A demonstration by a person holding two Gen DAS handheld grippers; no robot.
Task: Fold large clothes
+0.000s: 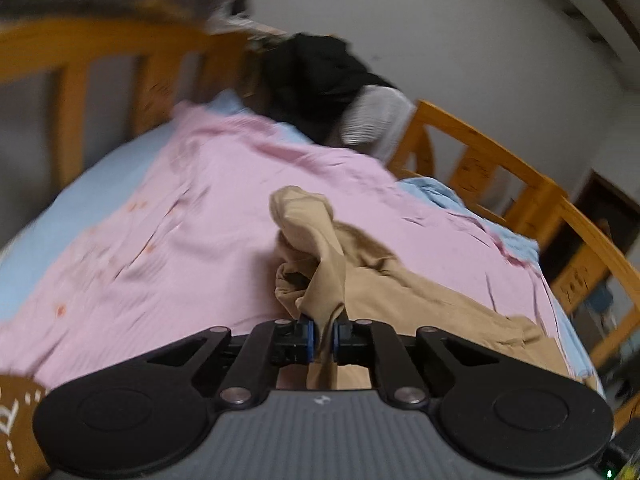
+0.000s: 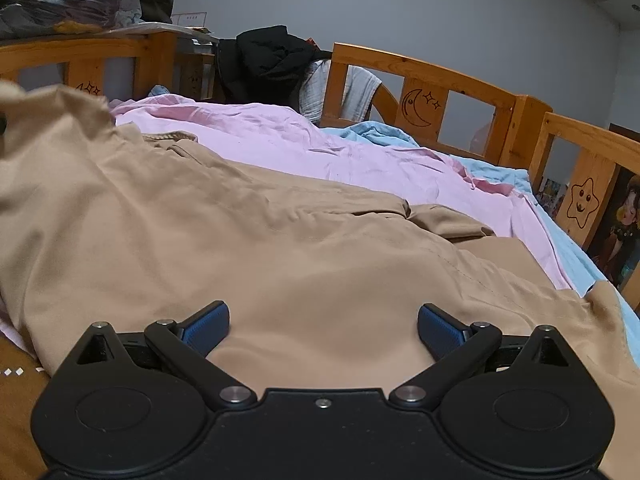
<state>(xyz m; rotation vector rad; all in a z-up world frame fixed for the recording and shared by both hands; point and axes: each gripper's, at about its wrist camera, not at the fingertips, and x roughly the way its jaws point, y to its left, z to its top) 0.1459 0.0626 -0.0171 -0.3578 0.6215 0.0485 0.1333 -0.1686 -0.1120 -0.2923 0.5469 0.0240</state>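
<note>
A large tan garment (image 2: pixel 248 248) lies spread over a pink sheet (image 2: pixel 360 160) on the bed. My left gripper (image 1: pixel 323 338) is shut on a bunched fold of the tan garment (image 1: pixel 316 240) and holds it lifted above the pink sheet (image 1: pixel 168 216). My right gripper (image 2: pixel 323 330) is open, its blue pads (image 2: pixel 208 330) wide apart just above the flat tan cloth, holding nothing. The lifted part of the garment shows at the far left of the right wrist view.
A wooden bed rail (image 2: pixel 424 92) with moon and star carvings runs along the far and right sides. A black garment (image 2: pixel 272 60) and a white ribbed cloth (image 2: pixel 316 92) hang over the rail. A light blue sheet (image 2: pixel 580 256) lies under the pink one. A brown cloth (image 1: pixel 16 424) sits at lower left.
</note>
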